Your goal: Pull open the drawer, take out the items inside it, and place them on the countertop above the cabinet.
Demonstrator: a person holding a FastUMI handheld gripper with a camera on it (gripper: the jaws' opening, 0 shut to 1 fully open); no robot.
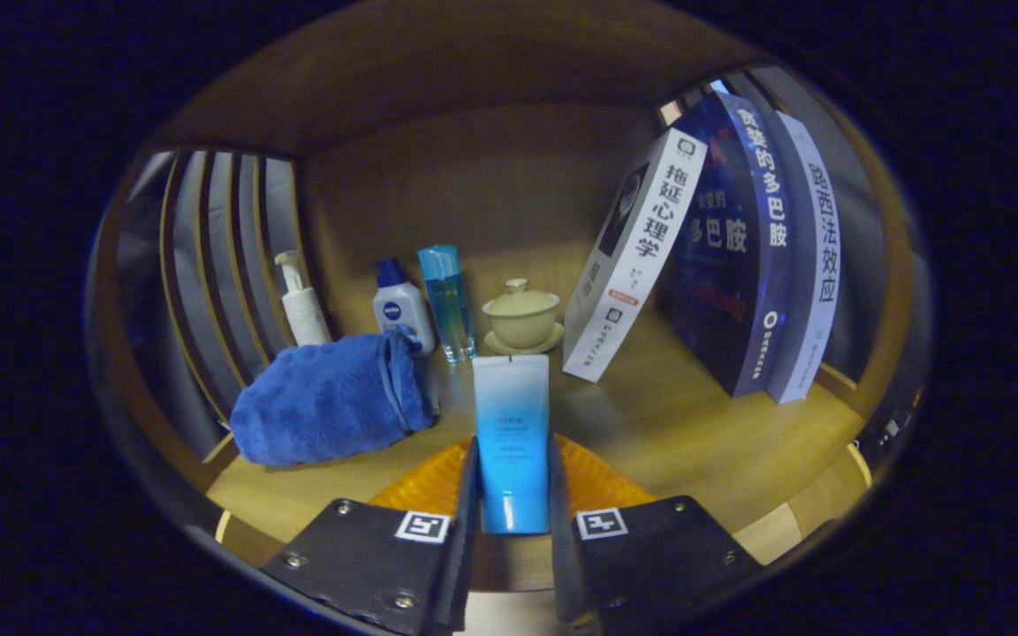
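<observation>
- Gripper (513, 495) holds a blue tube (512, 442) upright between its fingers (465, 521); both fingers press its sides, jaws narrow, set to the tube's width.
- Tube's cap end sits low between the fingers; its pale flat end points up and ahead, toward the shelf's back wall.
- Scene ahead is a wooden countertop (677, 424) inside an open shelf bay, with a wooden back wall and a wooden top above.
- Left of the fingers: a blue cloth (328, 402), bunched, lying on the countertop near its front edge.
- Behind the cloth, in a row along the back: a white pump bottle (304, 305) by the slatted left side, a white bottle with a blue cap (403, 309), then a clear blue bottle (447, 300). The two blue-capped bottles stand just beside each other.
- Beyond the tube's tip: a lidded cup (522, 314) on a saucer.
- Right: three books (739, 256), the nearest one leaning right against the other two, which stand against the right side.
- Open room: bare countertop between the tube and the books, and forward of the books to the front edge. Narrower bare strip between cloth and tube.
- Something orange (597, 481) shows just behind the fingers on both sides of the tube; cannot tell what it is.
</observation>
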